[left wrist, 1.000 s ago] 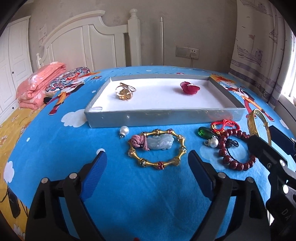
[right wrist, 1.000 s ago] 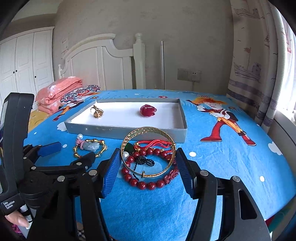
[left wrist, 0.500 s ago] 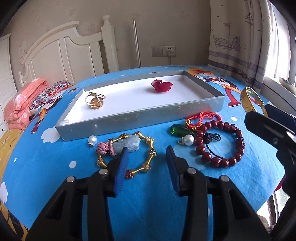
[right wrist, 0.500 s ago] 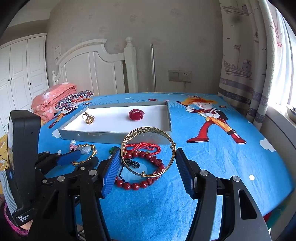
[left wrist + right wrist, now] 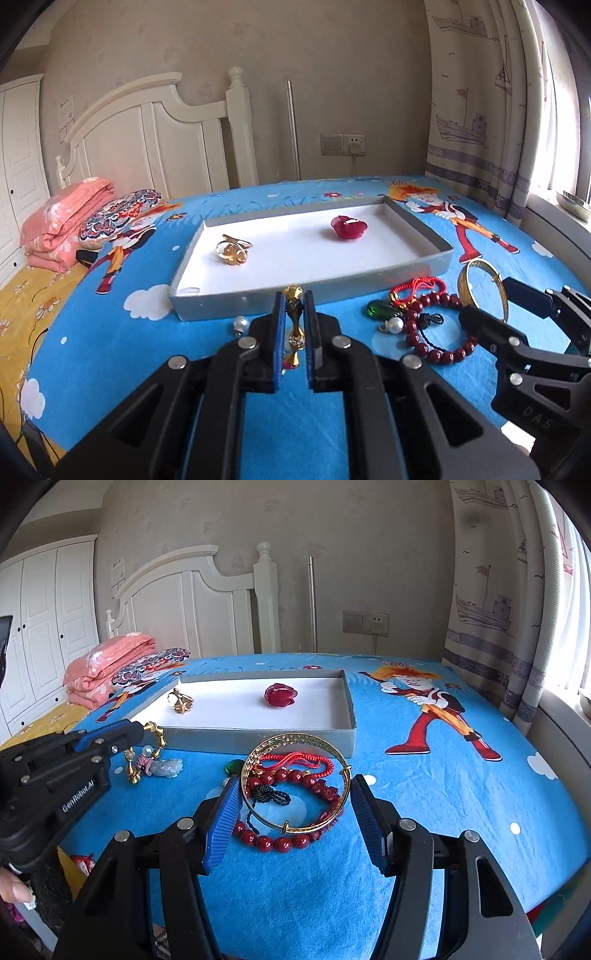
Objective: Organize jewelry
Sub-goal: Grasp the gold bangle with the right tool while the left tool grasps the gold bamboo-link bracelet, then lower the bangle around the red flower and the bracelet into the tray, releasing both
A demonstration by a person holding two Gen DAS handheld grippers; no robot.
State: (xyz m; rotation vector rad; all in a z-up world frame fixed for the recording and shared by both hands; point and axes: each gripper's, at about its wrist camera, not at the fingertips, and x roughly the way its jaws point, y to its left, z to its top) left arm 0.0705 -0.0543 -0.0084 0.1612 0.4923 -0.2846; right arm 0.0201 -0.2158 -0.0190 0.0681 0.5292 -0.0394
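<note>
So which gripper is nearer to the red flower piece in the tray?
Left. The left gripper, shut on the gold bead bracelet, sits just short of the tray before the red flower; the right gripper stands further back.

A white headboard (image 5: pixel 155 125) stands against a beige wall, folded pink bedding (image 5: pixel 62 218) and a patterned pillow (image 5: pixel 118 218) below it; ship-print curtains (image 5: pixel 476 92) hang beside a wall socket (image 5: pixel 343 144)

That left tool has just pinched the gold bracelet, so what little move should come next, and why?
Probably carry it forward over the tray's near wall. The left gripper jaws are shut on the gold link bracelet, lifted so its jade charm dangles, and the grey tray just ahead already holds a gold ring and a red flower piece.
</note>
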